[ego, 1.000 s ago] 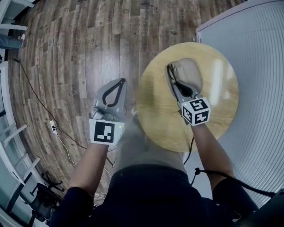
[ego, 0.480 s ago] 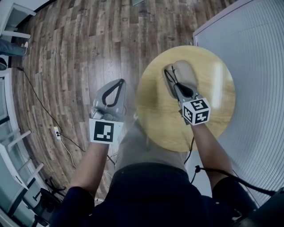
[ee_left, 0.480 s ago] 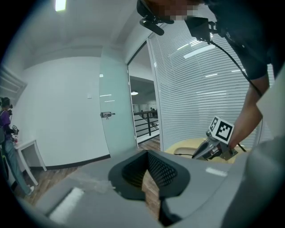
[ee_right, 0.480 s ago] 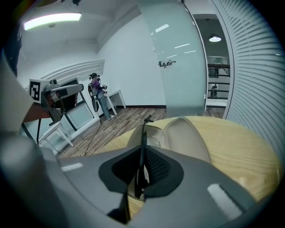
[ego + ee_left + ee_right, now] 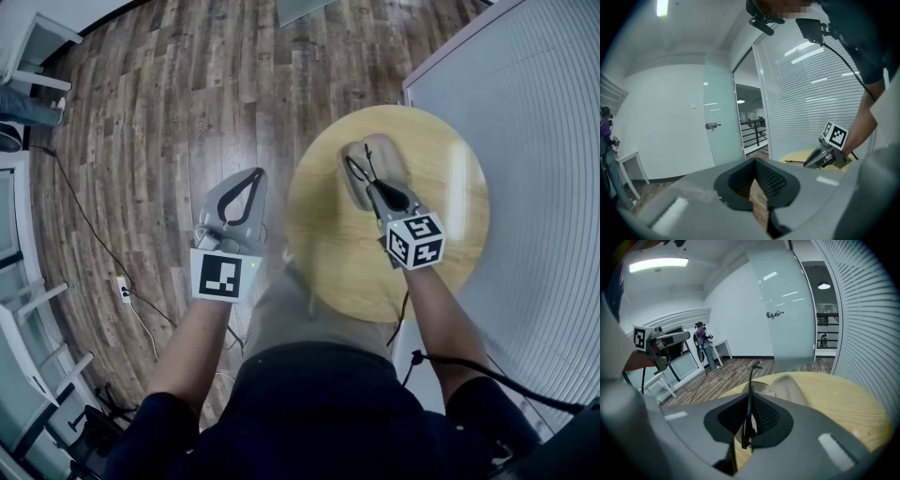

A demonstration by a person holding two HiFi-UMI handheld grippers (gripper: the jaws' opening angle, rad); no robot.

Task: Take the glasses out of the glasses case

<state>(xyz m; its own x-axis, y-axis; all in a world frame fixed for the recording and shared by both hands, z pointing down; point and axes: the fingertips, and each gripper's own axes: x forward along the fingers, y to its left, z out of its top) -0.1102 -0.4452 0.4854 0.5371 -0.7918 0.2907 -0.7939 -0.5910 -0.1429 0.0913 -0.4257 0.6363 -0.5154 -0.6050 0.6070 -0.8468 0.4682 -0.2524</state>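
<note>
1. The round wooden table (image 5: 441, 253) is the landmark. It stands on a plank floor (image 5: 141, 112), right in front of the person, so everything for the task lies within the right arm's reach.
2. The left gripper (image 5: 251, 175) hangs over the floor, well off the table's left edge. Its fingers meet at the tips with nothing between them. Parked out there, it likely keeps clear of the work, though it leaves the case unsteadied.
3. The right gripper (image 5: 368, 183) is over the table near its far-left part, pointing away from the person at the case. Its jaws are pressed together on a thin dark bar of the glasses. The pinch on so slim a part probably suits lifting them without touching the lenses.
4. The glasses case (image 5: 384, 155), beige and lying open, rests on the table's far-left part, just ahead of the right gripper's tips. Open, it gives free access from above.
5. The glasses (image 5: 750, 394) rise from the right gripper's jaws, one dark bar standing upright over the case. Whether any part touches the case cannot be told, so the lift seems under way rather than finished.
</note>
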